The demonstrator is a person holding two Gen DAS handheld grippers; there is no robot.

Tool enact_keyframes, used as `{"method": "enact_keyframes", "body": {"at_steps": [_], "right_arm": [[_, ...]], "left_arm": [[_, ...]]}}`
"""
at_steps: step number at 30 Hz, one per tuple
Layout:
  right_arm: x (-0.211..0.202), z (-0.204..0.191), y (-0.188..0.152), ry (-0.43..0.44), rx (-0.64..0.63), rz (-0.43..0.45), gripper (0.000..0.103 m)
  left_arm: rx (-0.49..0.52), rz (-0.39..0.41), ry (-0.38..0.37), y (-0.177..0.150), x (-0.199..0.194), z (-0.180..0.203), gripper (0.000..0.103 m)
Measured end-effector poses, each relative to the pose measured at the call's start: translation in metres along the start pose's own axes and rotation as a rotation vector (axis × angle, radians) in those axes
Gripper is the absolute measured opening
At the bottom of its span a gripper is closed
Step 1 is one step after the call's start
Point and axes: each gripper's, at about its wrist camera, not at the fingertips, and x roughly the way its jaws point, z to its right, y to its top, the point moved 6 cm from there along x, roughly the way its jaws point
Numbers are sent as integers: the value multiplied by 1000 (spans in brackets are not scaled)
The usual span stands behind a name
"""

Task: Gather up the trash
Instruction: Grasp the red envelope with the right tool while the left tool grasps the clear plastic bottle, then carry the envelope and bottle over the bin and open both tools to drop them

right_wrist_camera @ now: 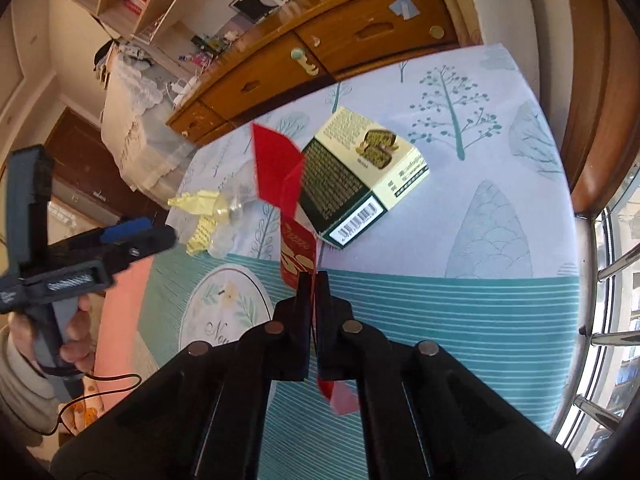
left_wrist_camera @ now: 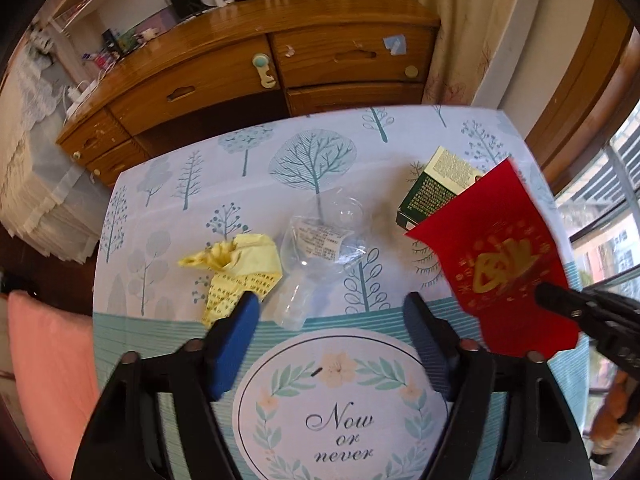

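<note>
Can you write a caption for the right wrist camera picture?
Right gripper pinches a red envelope above the tree-print tablecloth, beside a green-and-cream box.

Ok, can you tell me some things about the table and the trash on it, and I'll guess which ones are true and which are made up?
1. The right tool is pinching the red envelope. True.
2. The left tool holds the yellow wrapper. False: it is open, holding nothing.
3. The clear plastic cup lies on its side. True.
4. The green box is in the air. False: it rests on the tablecloth.
</note>
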Motion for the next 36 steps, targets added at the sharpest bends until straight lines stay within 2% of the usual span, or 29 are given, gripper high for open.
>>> {"method": "enact_keyframes", "body": {"at_steps": [3,7,12,16,17,19,25,26,27,32,36], "right_arm": [[-12,-1,4,-3,10,32,0],[-30,1,5,5,10,56,0],[-30,2,0,9,23,55,0],[-26,4,-2,10,33,53,0],[-26,5,-3,9,37,53,0],[-25,7,-5,8,45,50,0],[-27,11,-11,-1,57,48,0],[-29,10,-14,0,59,48,0],[-30,9,-16,2,61,48,0],[-43,-2,-32,10,64,54,0],[-58,-18,-50,16,60,64,0]], "left_arm": [[21,-34,33,8,23,7,62],[66,-29,113,21,43,12,62],[161,-57,212,33,70,20,62],[179,-78,263,38,90,16,62],[180,-80,268,39,94,15,60],[183,-83,280,42,100,13,44],[163,-44,230,46,95,16,39],[166,-36,227,44,90,18,31],[170,-31,218,41,85,20,30],[175,3,165,19,49,32,30],[158,39,91,-7,7,34,30]]}}
